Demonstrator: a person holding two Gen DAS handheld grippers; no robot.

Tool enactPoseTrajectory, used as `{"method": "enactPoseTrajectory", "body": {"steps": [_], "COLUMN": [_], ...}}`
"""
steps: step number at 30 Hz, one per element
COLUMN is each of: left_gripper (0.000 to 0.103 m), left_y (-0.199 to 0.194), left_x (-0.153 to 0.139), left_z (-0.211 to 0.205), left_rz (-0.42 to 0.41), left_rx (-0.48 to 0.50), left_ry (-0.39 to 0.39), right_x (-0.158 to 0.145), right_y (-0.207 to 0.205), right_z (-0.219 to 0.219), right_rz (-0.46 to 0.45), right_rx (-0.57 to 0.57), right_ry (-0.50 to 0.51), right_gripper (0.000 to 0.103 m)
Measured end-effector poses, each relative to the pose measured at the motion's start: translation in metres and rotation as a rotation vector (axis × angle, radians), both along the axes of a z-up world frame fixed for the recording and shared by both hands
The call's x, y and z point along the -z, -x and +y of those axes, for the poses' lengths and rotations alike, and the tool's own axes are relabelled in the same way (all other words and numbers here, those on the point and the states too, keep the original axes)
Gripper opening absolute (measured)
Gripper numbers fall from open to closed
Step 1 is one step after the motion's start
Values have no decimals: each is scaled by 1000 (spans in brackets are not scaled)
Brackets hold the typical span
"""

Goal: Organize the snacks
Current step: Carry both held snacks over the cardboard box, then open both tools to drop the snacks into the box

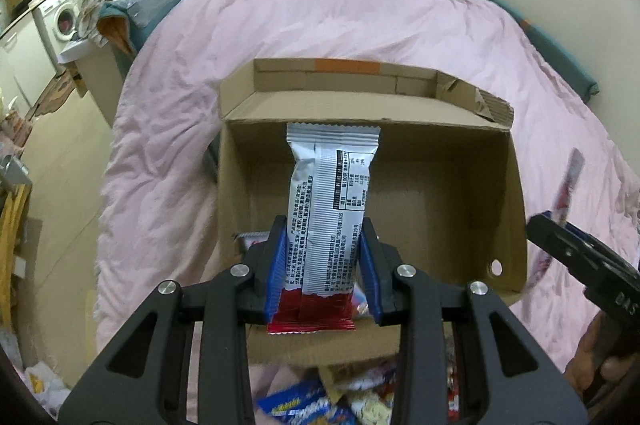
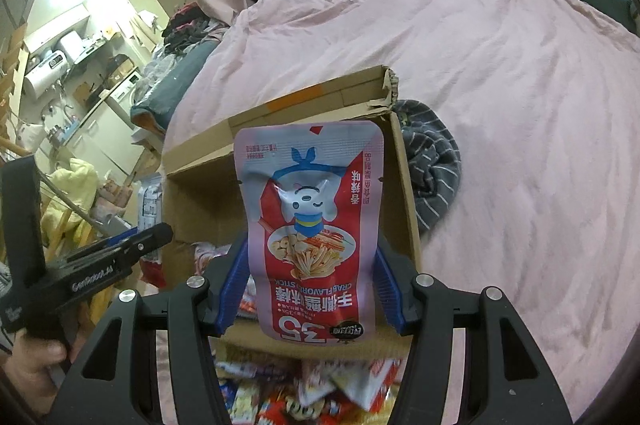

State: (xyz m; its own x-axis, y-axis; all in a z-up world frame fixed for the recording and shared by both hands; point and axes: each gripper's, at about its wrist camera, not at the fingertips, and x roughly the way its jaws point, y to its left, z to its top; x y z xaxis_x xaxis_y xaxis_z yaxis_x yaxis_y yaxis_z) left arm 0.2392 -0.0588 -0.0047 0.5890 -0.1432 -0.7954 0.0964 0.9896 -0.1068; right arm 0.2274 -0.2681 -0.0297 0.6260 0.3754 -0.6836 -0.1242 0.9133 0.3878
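Left claw [image 1: 326, 265] clamped on a silver-and-red snack bar [image 1: 330, 209], held upright over the open cardboard box [image 1: 472, 225], back panel facing the camera. Printed there: a black nutrition table and dense small Chinese text, too fine to read.

Right claw [image 2: 314, 289] gripping a pink-and-red pouch [image 2: 314, 225] by its lower sides, also above the box [image 2: 200, 201], print upside down: "CRAB FLAVORED STICK", a large "35", big Chinese characters, a cartoon mascot with a blue bow.

Box resting on the pink bedspread [image 1: 360, 21]. Loose snack packets [image 2: 304, 397] heaped just in front of the box, nearest the cameras. "GenRobot.AI" lettered on the left claw's body, seen left of the box in the right wrist view.
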Motion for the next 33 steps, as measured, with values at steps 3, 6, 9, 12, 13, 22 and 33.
{"method": "enactPoseTrajectory", "body": {"steps": [3, 6, 9, 12, 13, 22, 33], "left_gripper": [30, 30, 30, 30, 30, 30, 30], "left_y": [-4, -8, -10, -11, -11, -8, -7], "left_x": [11, 17, 20, 21, 21, 18, 16], "left_z": [-1, 5, 7, 4, 3, -2, -2], "left_rz": [-2, 35, 52, 44, 41, 13, 10], "left_rx": [0, -26, -42, -36, -29, -7, -9], "left_ry": [-39, 15, 37, 14, 1, -35, -28], "right_x": [13, 20, 26, 31, 31, 38, 37], "right_y": [-5, -9, -11, -15, -15, -24, -21], "right_z": [0, 5, 9, 13, 15, 15, 10], "right_rz": [21, 40, 56, 76, 79, 118, 105], "right_rx": [8, 9, -9, -14, -17, -6, -7], "right_ry": [7, 37, 64, 68, 71, 54, 30], "right_gripper": [59, 59, 59, 59, 59, 60, 61]}}
